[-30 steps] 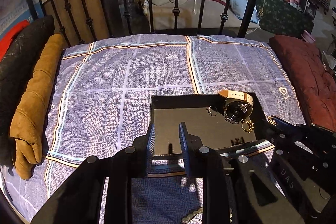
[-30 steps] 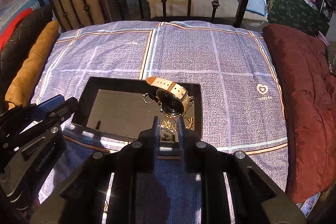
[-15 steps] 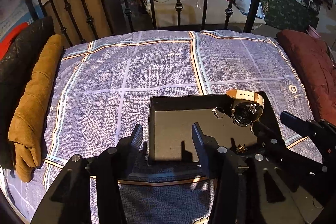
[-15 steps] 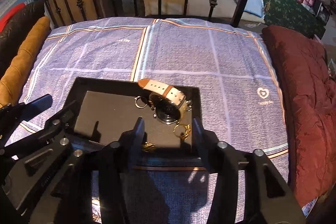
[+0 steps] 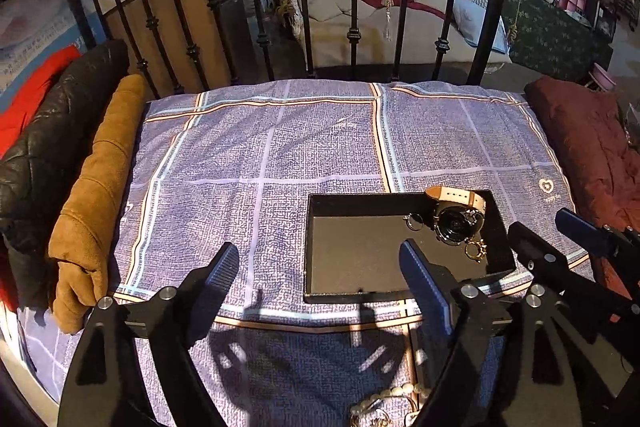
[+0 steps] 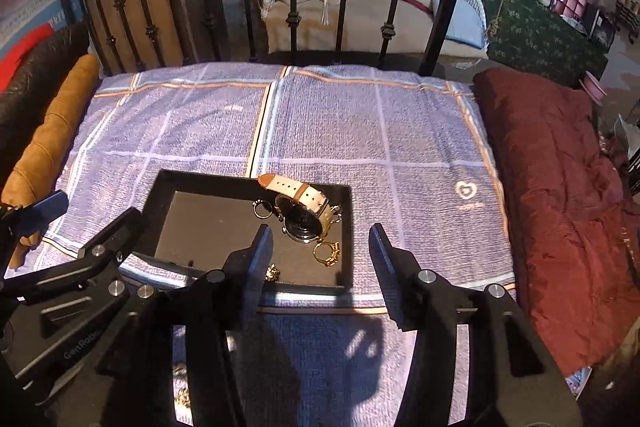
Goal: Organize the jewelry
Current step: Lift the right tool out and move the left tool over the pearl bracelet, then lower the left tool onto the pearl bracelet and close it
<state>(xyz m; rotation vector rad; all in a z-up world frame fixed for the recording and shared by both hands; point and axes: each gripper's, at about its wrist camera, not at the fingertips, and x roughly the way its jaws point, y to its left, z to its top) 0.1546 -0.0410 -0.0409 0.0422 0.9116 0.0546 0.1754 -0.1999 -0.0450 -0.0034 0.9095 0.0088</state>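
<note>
- Nearest you, a pearl string [image 5: 394, 397] lies on the bed's checked blanket [image 5: 280, 155], not yet in the tray; that is what looks left to do.
- Your left tongs [image 5: 316, 267] have just been opening, nothing between them. Your right tongs [image 6: 320, 243] have also spread, released and empty.
- The left tongs' body reads "GenRobo", partly cut off.
- Beyond, the black tray [image 6: 160, 187] already holds a watch [image 6: 304, 211], a gold ring [image 6: 328, 253], a small ring [image 6: 261, 207] and a gold piece [image 6: 273, 271].
</note>
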